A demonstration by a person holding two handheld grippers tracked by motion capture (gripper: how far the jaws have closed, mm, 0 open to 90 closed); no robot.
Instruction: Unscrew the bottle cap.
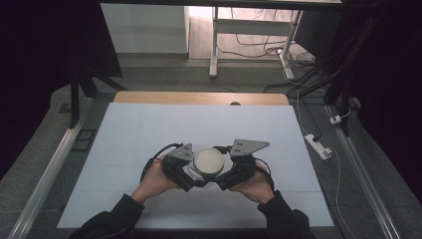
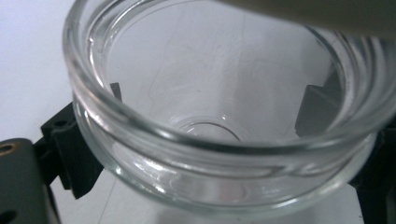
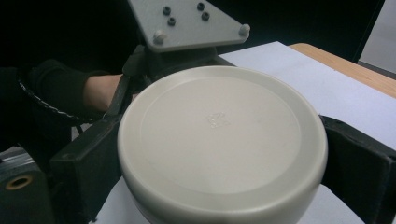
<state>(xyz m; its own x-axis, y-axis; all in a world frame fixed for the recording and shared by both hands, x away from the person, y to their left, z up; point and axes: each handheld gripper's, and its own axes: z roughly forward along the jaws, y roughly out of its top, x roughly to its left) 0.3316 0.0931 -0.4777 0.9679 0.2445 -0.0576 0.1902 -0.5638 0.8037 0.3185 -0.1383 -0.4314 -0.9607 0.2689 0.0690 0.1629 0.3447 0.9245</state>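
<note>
The clear glass jar (image 2: 219, 135) lay nearest in your left gripper view, its thick rim and open mouth right up against the lens, with a black jaw pressed to the wall on either side and seen partly through the glass, so your left gripper (image 1: 190, 173) was closed on the jar. A pale blurred edge crossed the top of that view above the jar's mouth; it looked like the lid, though the blur left that unsure. In your right gripper view the cream-coloured round lid (image 3: 222, 140) sat just as close, flat top towards the camera, clamped between the two black jaws at its left and right edges, so your right gripper (image 1: 225, 172) was holding the lid by its rim. Beyond the lid in that view you could see the grey three-cornered plate (image 3: 187, 23) of the other gripper and your left hand (image 3: 100, 93) in its dark sleeve behind it. From the high view both of your hands had come in from the near edge and met at the middle of the white table cover (image 1: 149, 129), towards your side of it, the two grippers angled inwards with the lid (image 1: 208, 161) between them and directly over the jar, whose glass showed just beneath the lid's left edge. Whether the lid was resting on the jar's rim or held slightly above it, the views did not settle. The wooden table edge (image 1: 199, 97) ran along the far side of the cover.
</note>
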